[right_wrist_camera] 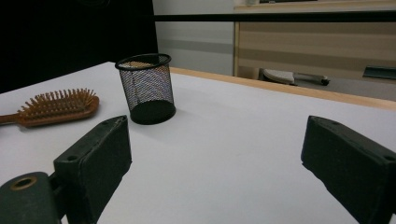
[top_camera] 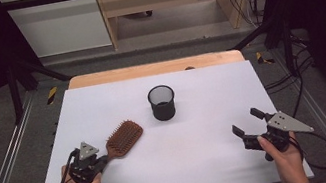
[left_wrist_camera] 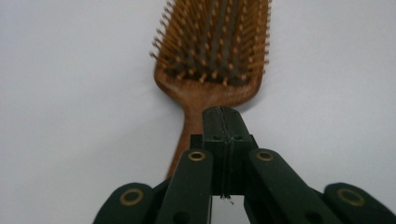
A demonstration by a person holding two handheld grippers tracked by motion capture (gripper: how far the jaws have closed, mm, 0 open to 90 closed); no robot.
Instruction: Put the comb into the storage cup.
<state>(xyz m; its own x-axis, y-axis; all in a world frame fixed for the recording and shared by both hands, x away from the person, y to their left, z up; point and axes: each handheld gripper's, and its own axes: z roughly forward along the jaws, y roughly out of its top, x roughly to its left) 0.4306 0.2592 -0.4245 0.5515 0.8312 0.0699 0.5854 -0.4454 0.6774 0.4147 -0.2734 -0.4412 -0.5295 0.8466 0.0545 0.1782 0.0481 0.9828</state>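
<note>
We see no writing; the left gripper [top_camera: 98, 163] pinches the hairbrush [top_camera: 125, 137] handle, the right gripper [top_camera: 247, 123] jaws spread.

Brown brush, black cup, white table

The hairbrush [top_camera: 123, 138] is reddish-brown wood with light tan bristles on a grey pad. The mesh cup [top_camera: 162, 102] is black, with a fine grid pattern. The table [top_camera: 205, 114] is plain white, with a light wooden far edge. Both grippers have black jaws.
</note>
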